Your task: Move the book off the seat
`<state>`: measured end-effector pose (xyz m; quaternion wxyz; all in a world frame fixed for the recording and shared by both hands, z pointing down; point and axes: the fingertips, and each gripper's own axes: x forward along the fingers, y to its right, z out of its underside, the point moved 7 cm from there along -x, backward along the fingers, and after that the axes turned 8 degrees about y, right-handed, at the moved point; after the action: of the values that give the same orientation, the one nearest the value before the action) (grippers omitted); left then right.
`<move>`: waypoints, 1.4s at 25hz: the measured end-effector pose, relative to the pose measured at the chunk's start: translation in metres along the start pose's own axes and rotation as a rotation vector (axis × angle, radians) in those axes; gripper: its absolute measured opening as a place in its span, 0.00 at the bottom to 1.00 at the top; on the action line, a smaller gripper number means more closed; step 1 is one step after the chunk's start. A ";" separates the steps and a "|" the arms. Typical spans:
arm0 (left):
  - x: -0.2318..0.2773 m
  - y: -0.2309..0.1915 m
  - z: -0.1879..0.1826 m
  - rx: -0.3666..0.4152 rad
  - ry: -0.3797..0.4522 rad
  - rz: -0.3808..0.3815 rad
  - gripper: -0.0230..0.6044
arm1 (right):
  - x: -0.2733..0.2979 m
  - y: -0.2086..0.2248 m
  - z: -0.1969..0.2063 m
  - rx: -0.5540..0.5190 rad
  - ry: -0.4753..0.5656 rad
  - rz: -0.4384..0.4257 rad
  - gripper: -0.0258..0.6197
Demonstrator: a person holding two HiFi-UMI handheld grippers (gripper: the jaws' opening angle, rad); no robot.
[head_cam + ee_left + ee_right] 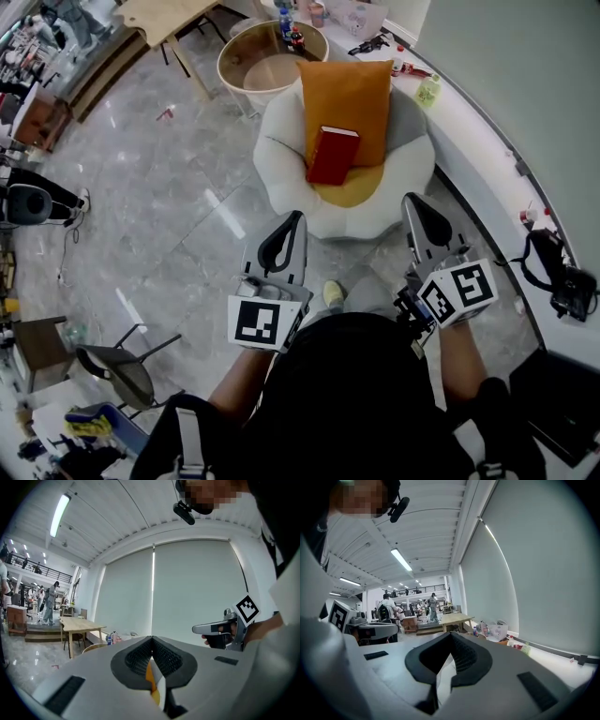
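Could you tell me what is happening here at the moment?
A person stands facing a white armchair with a gripper in each hand. A red book leans against the orange cushion on the seat, untouched. The left gripper and right gripper are both shut and empty, held short of the chair, so the book has not yet been moved.

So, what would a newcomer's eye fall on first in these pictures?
The red book stands out, leaning against an orange cushion on the round white chair in the upper middle of the head view. Below it, the left gripper and right gripper point toward the chair, fingers shut and empty.
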<state>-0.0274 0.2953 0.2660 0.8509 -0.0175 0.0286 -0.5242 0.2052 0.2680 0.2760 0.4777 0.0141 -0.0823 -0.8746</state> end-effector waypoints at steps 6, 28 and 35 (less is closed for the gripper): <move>0.007 0.007 0.001 0.013 0.001 0.042 0.04 | -0.002 0.003 -0.002 -0.011 0.006 0.003 0.05; 0.108 -0.018 0.001 0.033 -0.024 -0.001 0.04 | 0.072 0.087 -0.012 -0.010 -0.024 -0.008 0.05; 0.169 -0.031 0.002 0.041 -0.052 -0.017 0.04 | 0.119 0.135 -0.019 -0.003 -0.039 -0.030 0.05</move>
<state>0.0210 0.1302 0.2650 0.8472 -0.0138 -0.0043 -0.5311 0.2553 0.0942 0.2851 0.4629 -0.0025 -0.0898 -0.8819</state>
